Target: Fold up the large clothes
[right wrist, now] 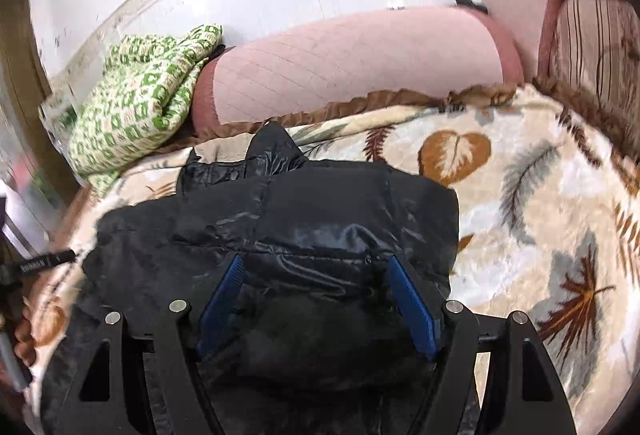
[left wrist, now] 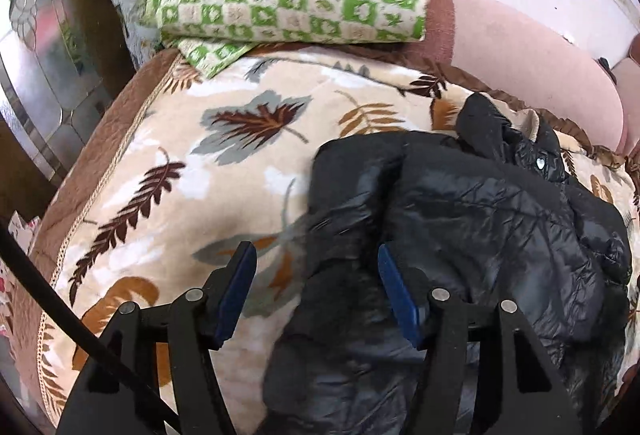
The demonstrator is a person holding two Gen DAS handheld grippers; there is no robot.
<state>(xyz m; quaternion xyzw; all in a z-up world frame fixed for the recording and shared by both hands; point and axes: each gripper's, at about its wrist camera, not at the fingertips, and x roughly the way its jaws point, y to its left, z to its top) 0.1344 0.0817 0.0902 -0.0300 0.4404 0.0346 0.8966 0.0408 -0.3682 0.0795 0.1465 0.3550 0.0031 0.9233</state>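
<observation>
Your left gripper [left wrist: 316, 255]: jaws partly open, nothing gripped, above edge of shiny black quilted puffer jacket [left wrist: 460, 235] on leaf-print beige fleece bedspread [left wrist: 180, 163]. Small pale heart emblem [left wrist: 539, 164] on jacket; no readable writing. Your right gripper [right wrist: 316, 267]: jaws wide, above jacket, empty.
</observation>
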